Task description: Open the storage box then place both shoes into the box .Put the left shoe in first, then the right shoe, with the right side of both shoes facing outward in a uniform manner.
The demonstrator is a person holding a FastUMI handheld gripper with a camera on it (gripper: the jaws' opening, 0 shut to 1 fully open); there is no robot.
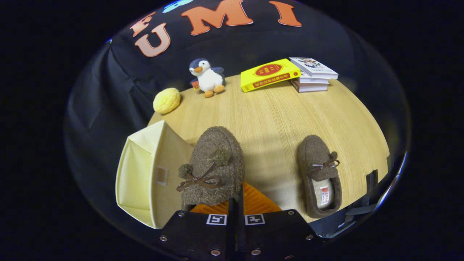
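A brown fuzzy shoe (214,163) with a bow and pom-poms is held at its heel by my gripper (235,204), whose fingers are shut on its rim. Its toe points away from me and it hangs above the wooden table (275,116). Just left of it stands the pale yellow fabric storage box (145,174), open, with its hollow inside showing on the far left side. The matching second shoe (319,174) lies flat on the table to the right of the fingers, toe pointing away, its lining and label showing.
At the table's far edge sit a yellow bun-shaped toy (166,100), a plush penguin (207,77), and a yellow book (270,74) leaning on a stack of books (313,76). Black cloth walls close in the back and left.
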